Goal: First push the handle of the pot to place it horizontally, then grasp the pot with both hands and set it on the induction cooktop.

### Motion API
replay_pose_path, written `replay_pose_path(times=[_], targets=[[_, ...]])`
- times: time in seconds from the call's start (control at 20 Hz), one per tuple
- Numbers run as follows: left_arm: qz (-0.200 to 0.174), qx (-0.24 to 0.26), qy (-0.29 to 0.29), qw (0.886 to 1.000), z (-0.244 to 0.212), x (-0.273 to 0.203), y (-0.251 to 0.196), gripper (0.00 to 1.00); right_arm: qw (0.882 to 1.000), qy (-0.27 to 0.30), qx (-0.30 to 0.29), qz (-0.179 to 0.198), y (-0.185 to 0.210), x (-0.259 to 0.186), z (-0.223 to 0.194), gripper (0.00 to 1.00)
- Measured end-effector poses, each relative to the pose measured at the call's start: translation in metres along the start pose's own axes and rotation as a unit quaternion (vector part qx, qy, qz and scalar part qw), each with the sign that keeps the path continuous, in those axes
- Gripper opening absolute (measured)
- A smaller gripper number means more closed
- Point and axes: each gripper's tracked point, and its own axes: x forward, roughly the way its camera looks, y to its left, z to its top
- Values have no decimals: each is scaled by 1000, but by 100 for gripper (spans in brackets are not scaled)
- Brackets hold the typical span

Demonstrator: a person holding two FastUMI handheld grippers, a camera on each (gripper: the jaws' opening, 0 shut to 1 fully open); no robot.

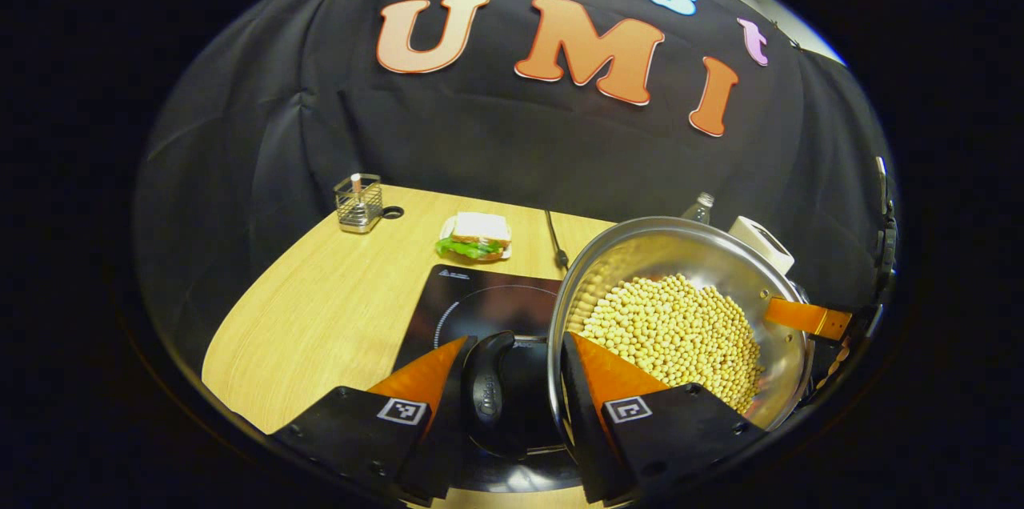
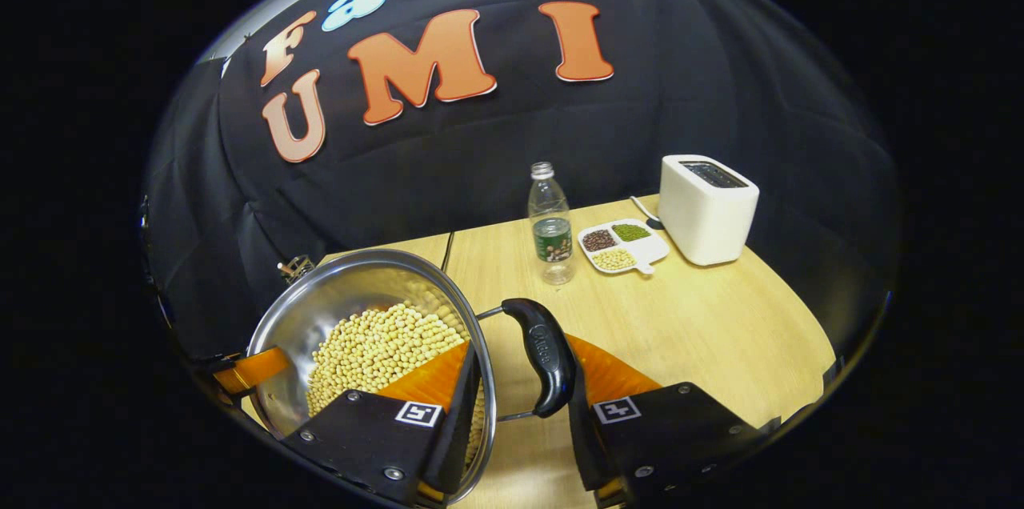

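The steel pot [image 1: 680, 317], heaped with soybeans [image 1: 680, 333], hangs tilted above the table, its left edge over the induction cooktop [image 1: 472, 301]. The left gripper [image 1: 512, 357] straddles one black side handle [image 1: 488, 389], and the right gripper [image 2: 520, 381] straddles the opposite handle [image 2: 544, 365]; whether their fingers truly press on the handles cannot be told, as a gap shows beside each. The load looks heavy and the rim slants, so an uneven lift or a loose hold could spill beans or let a handle swivel and drop the pot. Near its path stand a water bottle [image 2: 552, 229], a divided dish of beans [image 2: 620, 246] and a toaster [image 2: 708, 209]; a sandwich [image 1: 476, 237] lies beyond the cooktop.
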Motion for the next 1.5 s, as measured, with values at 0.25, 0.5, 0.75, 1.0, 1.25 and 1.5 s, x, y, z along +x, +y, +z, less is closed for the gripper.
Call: replay_pose_path(times=[0.25,0.5,0.75,1.0,1.25,1.5], targets=[[19,-13,9,1000,-6,9,43,67,1000,14,-15,16,40,17,-11,54],[33,-20,28,999,-19,26,76,66,999,40,-25,25,66,41,-30,55],[39,-17,49,998,-29,48,93,65,997,60,-27,25,76,60,-45,55],[38,-7,58,998,-27,49,93,67,997,69,-28,21,77,72,-54,55],[39,2,63,997,-23,50,93,67,997,73,-24,18,77,81,-57,55],[48,16,59,997,-21,48,93,67,997,77,-27,18,75,82,-60,61]])
